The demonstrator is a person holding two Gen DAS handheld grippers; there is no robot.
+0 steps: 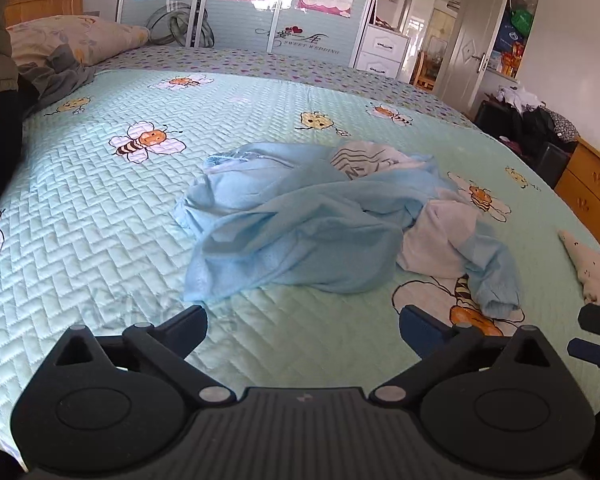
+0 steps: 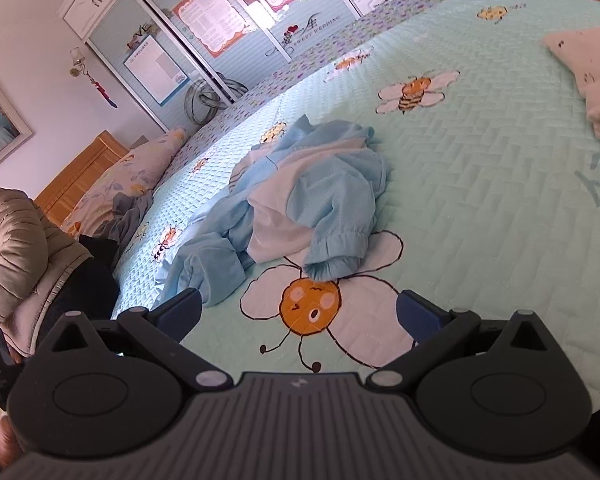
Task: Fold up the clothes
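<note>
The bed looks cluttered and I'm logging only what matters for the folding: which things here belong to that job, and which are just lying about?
For the job:
- crumpled light blue garment, unfolded on the quilt
- left gripper, open, empty
- right gripper, open, empty

Lying about:
- speckled white cloth
- floral pillow
- grey cloth by the pillow
- wardrobe

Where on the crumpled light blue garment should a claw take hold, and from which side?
Grip the cuffed sleeve end of the light blue garment, coming from the near side. It sticks out of the heap, lies flat on the quilt, and faces the open right claw.
</note>
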